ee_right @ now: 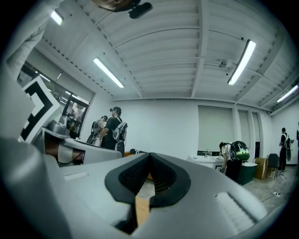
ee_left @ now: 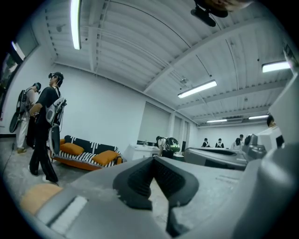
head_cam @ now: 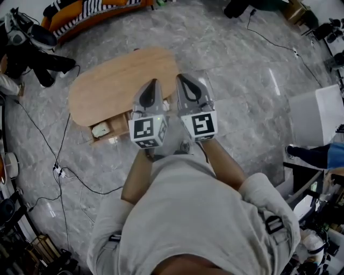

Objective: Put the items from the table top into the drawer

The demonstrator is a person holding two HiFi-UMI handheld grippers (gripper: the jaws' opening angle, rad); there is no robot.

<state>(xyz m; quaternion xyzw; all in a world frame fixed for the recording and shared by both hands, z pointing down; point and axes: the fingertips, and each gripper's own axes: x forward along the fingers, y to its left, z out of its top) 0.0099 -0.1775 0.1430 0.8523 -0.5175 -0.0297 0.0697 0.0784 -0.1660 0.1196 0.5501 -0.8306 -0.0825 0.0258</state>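
Note:
In the head view the oval wooden table (head_cam: 107,86) stands on the grey marble floor below me. Its drawer (head_cam: 114,124) is pulled open at the near side, with a white item (head_cam: 100,129) lying in it. Both grippers are held up side by side in front of the person's chest, above the table's near right end, and point level. The left gripper (head_cam: 152,85) (ee_left: 153,159) is shut with nothing between its pads. The right gripper (head_cam: 186,80) (ee_right: 149,155) is shut too and holds nothing. In the right gripper view a strip of the table shows through the slit under the pads.
A striped sofa with orange cushions (head_cam: 91,13) (ee_left: 88,156) stands beyond the table. Cables (head_cam: 59,172) trail over the floor at the left. A white cabinet (head_cam: 317,113) and a person's shoe (head_cam: 298,152) are at the right. Two people (ee_left: 46,126) stand by the sofa.

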